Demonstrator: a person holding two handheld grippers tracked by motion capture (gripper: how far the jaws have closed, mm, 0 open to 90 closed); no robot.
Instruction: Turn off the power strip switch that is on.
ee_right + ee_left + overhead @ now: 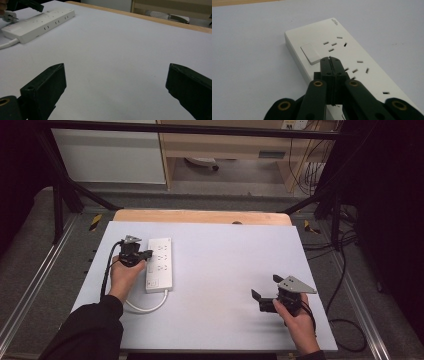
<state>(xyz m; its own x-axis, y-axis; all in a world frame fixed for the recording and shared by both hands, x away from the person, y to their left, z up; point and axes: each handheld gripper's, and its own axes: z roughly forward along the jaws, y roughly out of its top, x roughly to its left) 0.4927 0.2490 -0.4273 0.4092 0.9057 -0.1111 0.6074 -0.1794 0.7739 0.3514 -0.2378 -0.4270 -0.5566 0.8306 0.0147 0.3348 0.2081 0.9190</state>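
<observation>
The left gripper (331, 58) has its two black jaws pressed flat together, nothing between them, and the joined tips sit right at the edge of the white rocker switch (311, 53) on the white plastic power strip (160, 264). The strip lies on the left part of the pale grey table mat (225, 285), its long side running away from the person, with its white cable (150, 307) curling out of the near end. In the left gripper view the tips appear to touch the switch's near corner or stand just beside it — which of the two cannot be told, nor whether the switch is already pressed over. My reading is that pushing the switch is the step in hand and is at the point of contact; the press itself, or the lift away after it, looks to be what is left.

The right gripper (267, 292) rests low over bare mat on the right, well apart from the strip, jaws spread wide and holding nothing.

Nothing lies between the closed tips and the switch. The nearest socket slots (333, 44) sit just beyond it — a slip could run the tips onto them. Past the mat's far edge is a wooden tabletop strip (200, 216).
</observation>
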